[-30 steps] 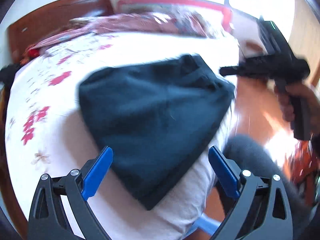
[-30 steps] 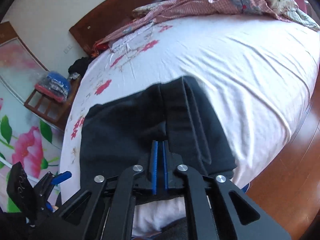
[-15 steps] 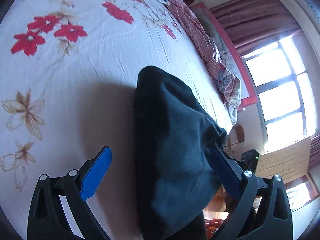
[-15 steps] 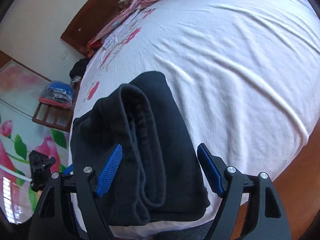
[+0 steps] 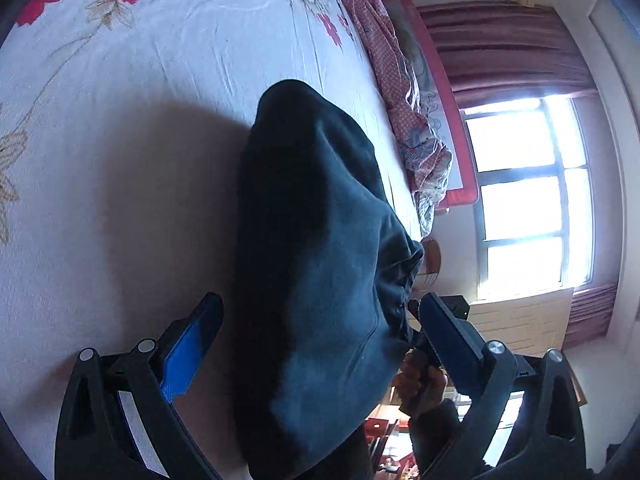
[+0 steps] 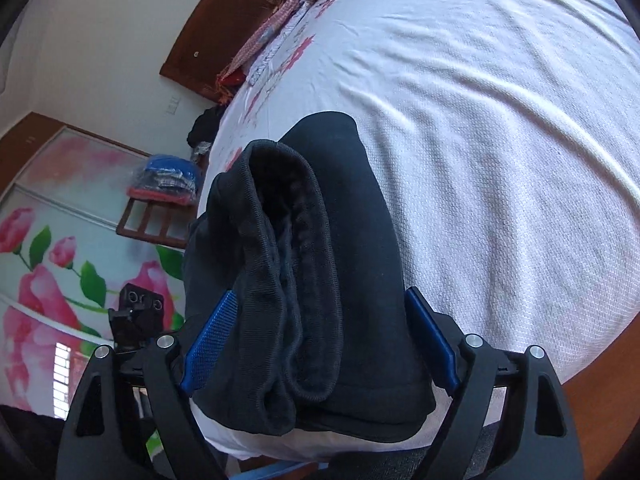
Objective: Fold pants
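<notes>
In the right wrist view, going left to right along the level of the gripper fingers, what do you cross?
Flower-painted panel → the other gripper → left blue finger → folded dark pants → right blue finger → white bedsheet.

Two wrist fisheyes close over the folded pants (image 5: 312, 264) from opposite ends; shared: pants, bedsheet (image 6: 500, 120).

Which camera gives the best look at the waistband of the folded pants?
The right wrist view: the ribbed waistband faces the camera between the open right hand-held gripper. The left wrist view shows only the smooth, shadowed side of the pants between the open left hand-held gripper.
</notes>
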